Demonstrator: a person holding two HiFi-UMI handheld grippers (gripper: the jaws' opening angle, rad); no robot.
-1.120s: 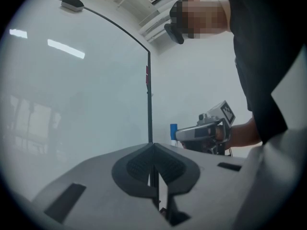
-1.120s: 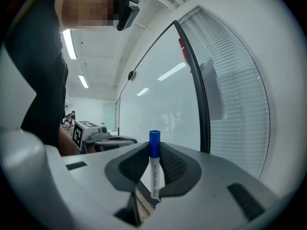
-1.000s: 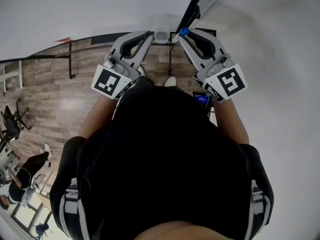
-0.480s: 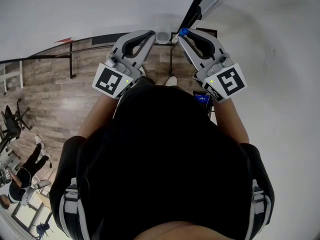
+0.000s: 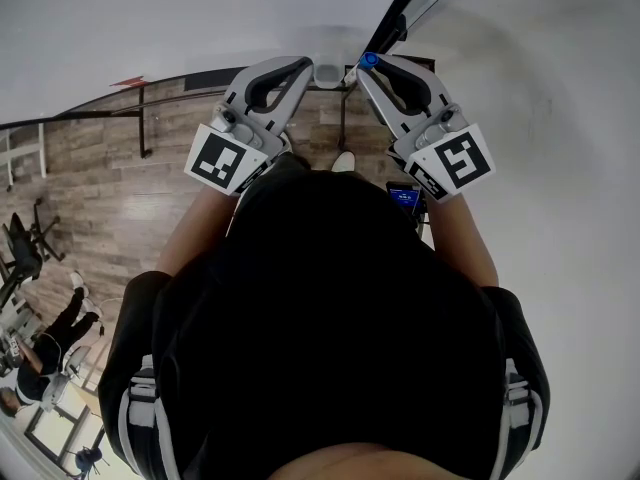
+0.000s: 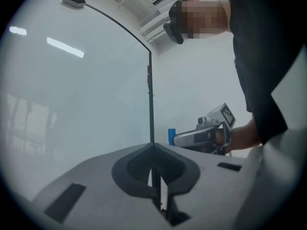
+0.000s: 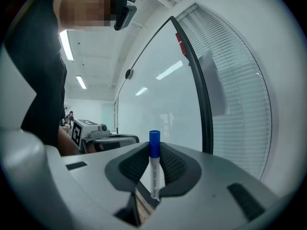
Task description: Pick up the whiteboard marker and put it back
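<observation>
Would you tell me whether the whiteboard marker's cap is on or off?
On. The blue cap covers the top of the marker, held upright between the jaws of the right gripper.

Wood-plank floor [image 5: 100,208], pale wall [image 5: 150,18], slatted blinds [image 7: 240,104], ceiling strip lights [image 7: 64,44].

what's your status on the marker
Right gripper shut on marker, blue cap at the tips. Left gripper shut, empty. Board straight ahead, nothing seen in the way.

Wood-plank floor [image 5: 100,208], black railing [image 5: 143,118], glass panel [image 7: 158,95] with black edge [image 7: 199,92], slatted blinds [image 7: 240,95], ceiling strip lights [image 7: 64,44].
</observation>
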